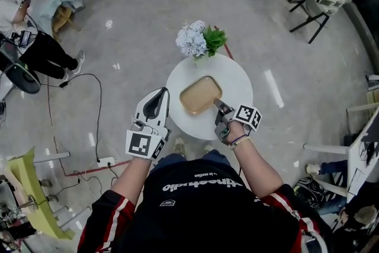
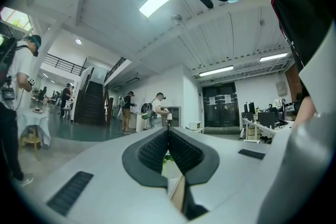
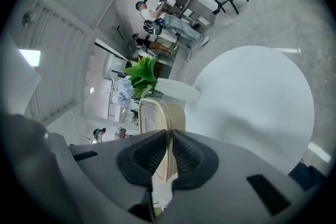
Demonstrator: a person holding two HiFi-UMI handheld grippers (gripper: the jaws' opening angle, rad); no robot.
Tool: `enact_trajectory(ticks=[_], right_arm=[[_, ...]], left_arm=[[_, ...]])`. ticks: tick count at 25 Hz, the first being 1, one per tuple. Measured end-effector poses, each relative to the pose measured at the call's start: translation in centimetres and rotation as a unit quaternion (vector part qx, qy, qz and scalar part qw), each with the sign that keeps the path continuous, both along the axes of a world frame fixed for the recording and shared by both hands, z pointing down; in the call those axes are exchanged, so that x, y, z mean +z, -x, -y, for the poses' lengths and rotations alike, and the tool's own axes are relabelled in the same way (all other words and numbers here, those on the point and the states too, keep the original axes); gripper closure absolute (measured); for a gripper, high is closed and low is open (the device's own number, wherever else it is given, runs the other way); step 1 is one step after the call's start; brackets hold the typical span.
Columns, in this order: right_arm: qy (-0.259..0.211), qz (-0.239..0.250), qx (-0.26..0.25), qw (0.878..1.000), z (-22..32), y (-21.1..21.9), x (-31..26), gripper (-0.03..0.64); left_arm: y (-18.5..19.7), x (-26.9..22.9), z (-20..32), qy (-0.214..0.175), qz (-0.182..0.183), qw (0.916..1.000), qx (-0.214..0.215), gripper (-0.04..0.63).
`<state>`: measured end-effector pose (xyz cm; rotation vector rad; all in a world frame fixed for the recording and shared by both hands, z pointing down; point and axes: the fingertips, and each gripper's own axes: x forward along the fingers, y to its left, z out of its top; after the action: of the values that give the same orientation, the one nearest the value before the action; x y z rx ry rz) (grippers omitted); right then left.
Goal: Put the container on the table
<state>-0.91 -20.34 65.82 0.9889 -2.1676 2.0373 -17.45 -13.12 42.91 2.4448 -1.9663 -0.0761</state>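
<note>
**Tan container gripped over the round white surface**

Tan and shallow, the rectangular container sits over the middle of the round white surface, one long side angled toward the surface's near edge. The head view does not settle whether its base rests on the surface or hangs just above it. In the right gripper view the container appears edge-on, its rim running straight into the jaws, with the surface spreading pale beyond it.

The right gripper reaches in from the near right edge of the surface, and its jaws are closed narrowly on the container's rim at the near right corner. The right gripper view confirms this: the ribbed black pads of the right gripper press on either side of the thin tan wall.

The left gripper hovers at the near left edge of the surface, apart from the container. Seen from its own camera, the left gripper has its jaws drawn together with nothing clamped between them.

A bunch of pale blue flowers with green leaves stands at the far edge of the surface; the right gripper view shows the flowers there too. A black cable trails over the grey floor to the left of the surface, and a dark chair stands far beyond it on the right.
</note>
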Motion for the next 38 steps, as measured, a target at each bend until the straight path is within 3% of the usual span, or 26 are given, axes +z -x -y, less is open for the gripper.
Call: enact_trajectory(ticks=[19,38], right_arm=[[0.071,-0.051,0.029,0.996,-0.1,0.5,9.3,0.565],[0.13,-0.055,0.044,0.989,-0.4,2.0,14.5,0.565]], left_arm=[[1.7,2.3,-1.0,0.035,0.005,0.9993,-0.009,0.572],[4.4,4.0,0.0,0.061,0.007,0.998,-0.016,0.572]])
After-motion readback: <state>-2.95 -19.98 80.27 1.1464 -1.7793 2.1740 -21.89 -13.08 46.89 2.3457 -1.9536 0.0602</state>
